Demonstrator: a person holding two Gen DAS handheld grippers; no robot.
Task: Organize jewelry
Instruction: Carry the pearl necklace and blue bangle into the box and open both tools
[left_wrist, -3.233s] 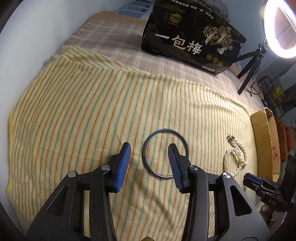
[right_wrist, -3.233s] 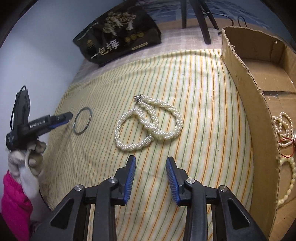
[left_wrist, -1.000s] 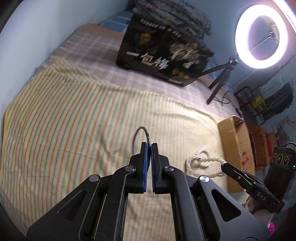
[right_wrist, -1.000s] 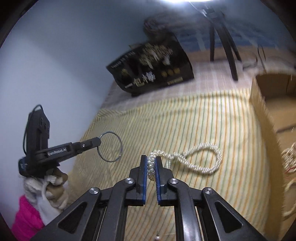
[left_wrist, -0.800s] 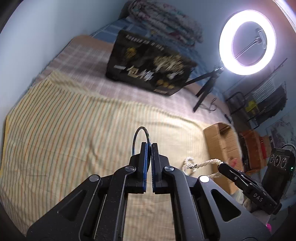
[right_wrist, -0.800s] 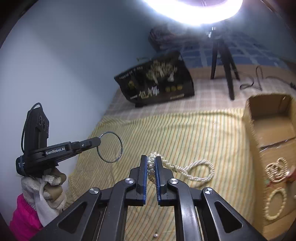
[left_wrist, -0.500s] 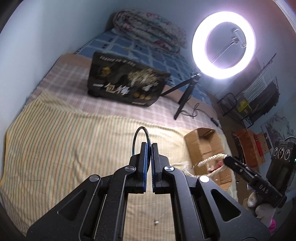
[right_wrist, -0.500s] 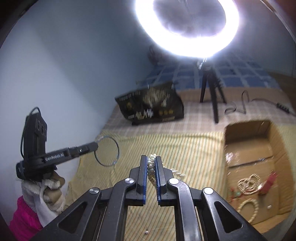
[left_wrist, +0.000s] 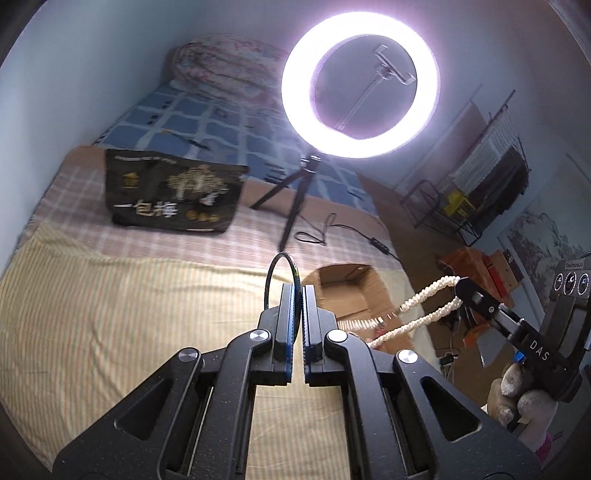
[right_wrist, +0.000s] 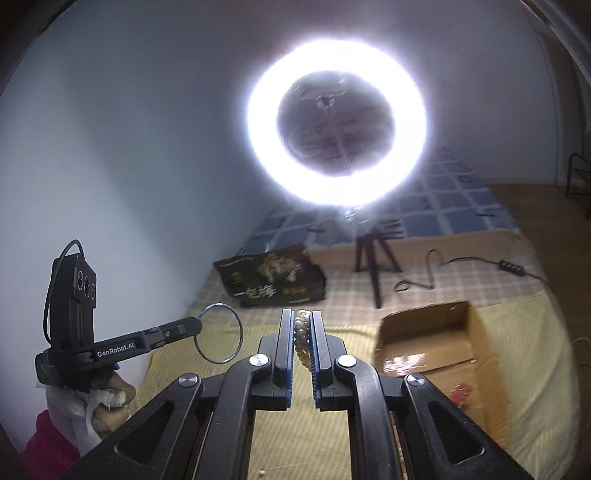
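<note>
My left gripper is shut on a thin dark metal bangle and holds it high above the striped cloth; it also shows at the left of the right wrist view with the bangle. My right gripper is shut on a white pearl necklace. In the left wrist view the right gripper is at the right, and the necklace hangs from it in a double strand above an open cardboard box.
The cardboard box holds other jewelry. A lit ring light on a tripod and a black printed bag stand behind the yellow striped cloth. A loose bead lies on the cloth.
Both grippers closed on their pieces and have lifted them well off the cloth. The views have tilted up, and the necklace now hangs over the box.
</note>
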